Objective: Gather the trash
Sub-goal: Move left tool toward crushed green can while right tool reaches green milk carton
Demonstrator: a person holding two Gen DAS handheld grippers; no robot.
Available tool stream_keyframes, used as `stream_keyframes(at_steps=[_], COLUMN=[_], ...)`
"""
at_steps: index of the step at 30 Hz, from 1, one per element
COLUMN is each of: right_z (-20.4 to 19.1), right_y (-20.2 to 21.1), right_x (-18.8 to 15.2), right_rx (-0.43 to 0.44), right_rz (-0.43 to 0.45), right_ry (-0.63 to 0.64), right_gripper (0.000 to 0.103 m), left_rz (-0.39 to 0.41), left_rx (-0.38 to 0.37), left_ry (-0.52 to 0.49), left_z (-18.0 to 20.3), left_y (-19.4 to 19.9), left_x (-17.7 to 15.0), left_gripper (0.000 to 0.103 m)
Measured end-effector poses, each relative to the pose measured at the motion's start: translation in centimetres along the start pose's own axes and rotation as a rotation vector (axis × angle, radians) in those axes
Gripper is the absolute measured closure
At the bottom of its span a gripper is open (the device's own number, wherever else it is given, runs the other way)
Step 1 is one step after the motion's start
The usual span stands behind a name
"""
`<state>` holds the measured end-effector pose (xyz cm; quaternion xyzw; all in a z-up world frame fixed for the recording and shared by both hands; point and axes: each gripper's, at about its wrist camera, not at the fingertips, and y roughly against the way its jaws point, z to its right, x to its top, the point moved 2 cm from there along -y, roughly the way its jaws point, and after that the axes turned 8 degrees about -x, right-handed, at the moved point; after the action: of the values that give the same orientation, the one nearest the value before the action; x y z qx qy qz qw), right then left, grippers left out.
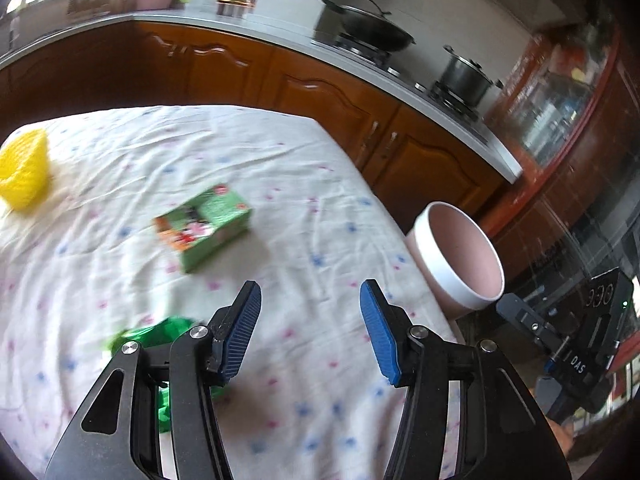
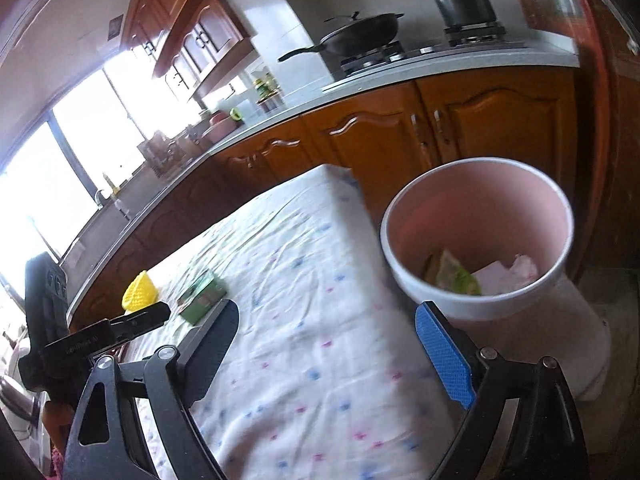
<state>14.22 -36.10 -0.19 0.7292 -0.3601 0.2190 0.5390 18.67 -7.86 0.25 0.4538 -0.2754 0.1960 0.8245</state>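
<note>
Both tongs released, nothing held: L gripper [image 1: 310, 332] over floral cloth [image 1: 300, 360], R gripper [image 2: 326, 346] w/ pink bin [image 2: 476, 312] at 2 o'clock. Green scrap [image 1: 168, 330] just beside L finger, 9 o'clock; green carton [image 1: 204, 226] at 11, yellow basket [image 1: 24, 176] farther at 10. Wrappers [image 2: 460, 276] lie in bin.

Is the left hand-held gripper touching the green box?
Apart. The left wrist view shows the left hand-held gripper open, with bare tablecloth between its fingertips and the green box.

A grey countertop [image 1: 256, 36] on brown wooden cabinets [image 1: 320, 92] curves across the upper frame, carrying a gas stove [image 2: 420, 54] with a black wok [image 1: 372, 28] and a steel pot [image 2: 464, 0]. Bright windows [image 2: 60, 152] glare at left. A flowered white cloth [image 1: 240, 160] covers the bench.
</note>
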Motion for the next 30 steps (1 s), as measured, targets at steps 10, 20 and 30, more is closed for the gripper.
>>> stream_keyframes(at_steps=[10, 20, 30], right_z=[-4.8, -9.0, -12.8], right_y=[-1.4, -3.7, -6.7], right_x=[-1.6, -2.3, -2.3], right_rx=[0.055, 0.116, 0.155], right_rz=[-0.034, -0.079, -0.109], right_ry=[0.069, 0.121, 0.190], right_gripper=[0.012, 0.012, 0.012], left_rz=[0.046, 0.062, -0.027], left_rx=[0.051, 0.125, 0.179], left_ry=[0.047, 0.082, 0.078], left_z=[-4.0, -7.7, -9.0], left_y=[4.2, 7.1, 4.8], left_x=[-1.2, -2.5, -4.4], left_gripper=[0.051, 0.051, 0.051])
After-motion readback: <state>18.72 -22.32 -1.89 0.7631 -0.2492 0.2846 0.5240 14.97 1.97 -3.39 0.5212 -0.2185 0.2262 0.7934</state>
